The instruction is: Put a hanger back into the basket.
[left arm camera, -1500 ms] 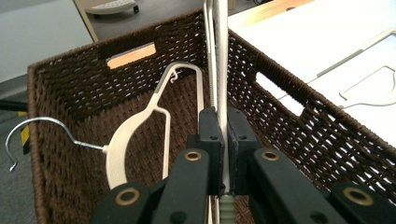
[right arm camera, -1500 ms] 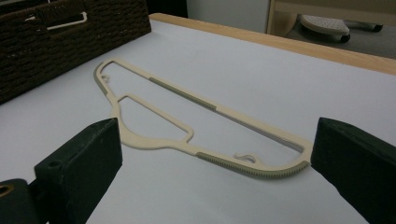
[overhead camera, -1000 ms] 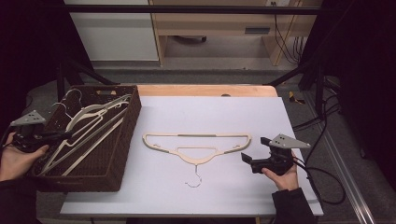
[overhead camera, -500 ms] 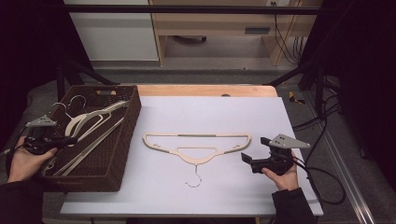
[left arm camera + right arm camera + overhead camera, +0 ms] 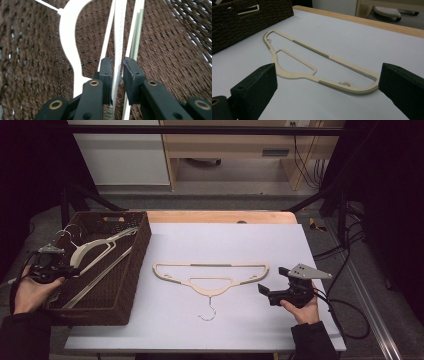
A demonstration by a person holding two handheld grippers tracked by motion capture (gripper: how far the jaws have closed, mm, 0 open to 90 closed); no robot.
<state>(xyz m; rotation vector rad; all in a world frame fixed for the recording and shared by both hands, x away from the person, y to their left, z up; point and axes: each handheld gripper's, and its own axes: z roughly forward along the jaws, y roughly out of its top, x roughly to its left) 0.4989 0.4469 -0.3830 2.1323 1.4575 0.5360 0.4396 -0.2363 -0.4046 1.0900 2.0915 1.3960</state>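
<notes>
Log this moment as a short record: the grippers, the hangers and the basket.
left gripper: in the basket, jaws just opening, white hanger bar between them with a small gap
right gripper: jaws wide open, nothing held, facing the beige hanger
beige hanger: flat on the table, hook toward the person
white hangers: in the basket
basket: brown wicker, left on the table

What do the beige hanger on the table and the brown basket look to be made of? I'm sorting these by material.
Hanger on the table: likely moulded plastic, matte beige, with ribbed grey-green anti-slip strips that look rubbery and a thin metal wire hook. Basket: dark brown woven strands, wicker or a plastic imitation; the regular weave with small gaps doesn't settle which.
</notes>
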